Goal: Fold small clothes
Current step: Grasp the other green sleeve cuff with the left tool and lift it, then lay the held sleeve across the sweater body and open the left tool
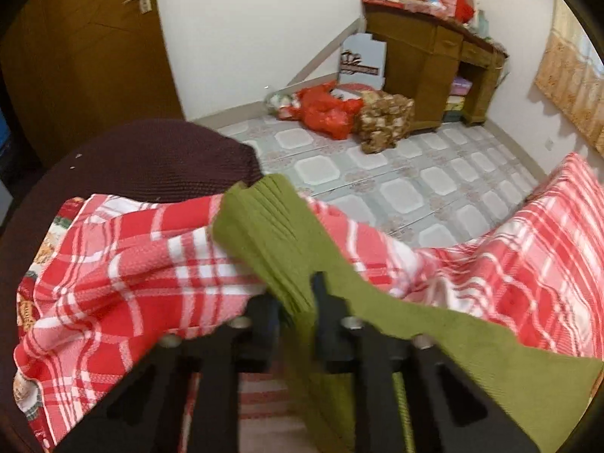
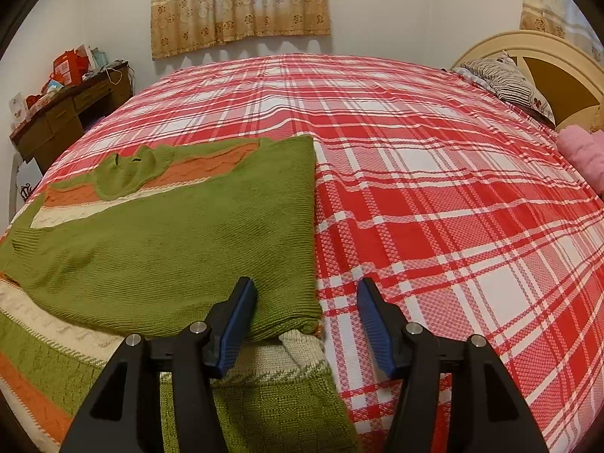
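A green knit sweater (image 2: 181,234) with orange and cream stripes lies partly folded on the red plaid bed cover (image 2: 434,173). My right gripper (image 2: 305,298) is open and empty, low over the sweater's folded right edge. In the left wrist view my left gripper (image 1: 298,302) is shut on a ribbed green part of the sweater (image 1: 271,234), probably a sleeve cuff, held up above the bed's edge. The green fabric drapes from the jaws down to the right.
A dark maroon knit item (image 1: 151,158) lies by the bed's left edge. On the tiled floor (image 1: 415,177) lie red bags (image 1: 328,109) and a patterned bundle (image 1: 385,120). A wooden desk (image 1: 434,64) stands by the wall. Pillows (image 2: 509,79) lie at the headboard.
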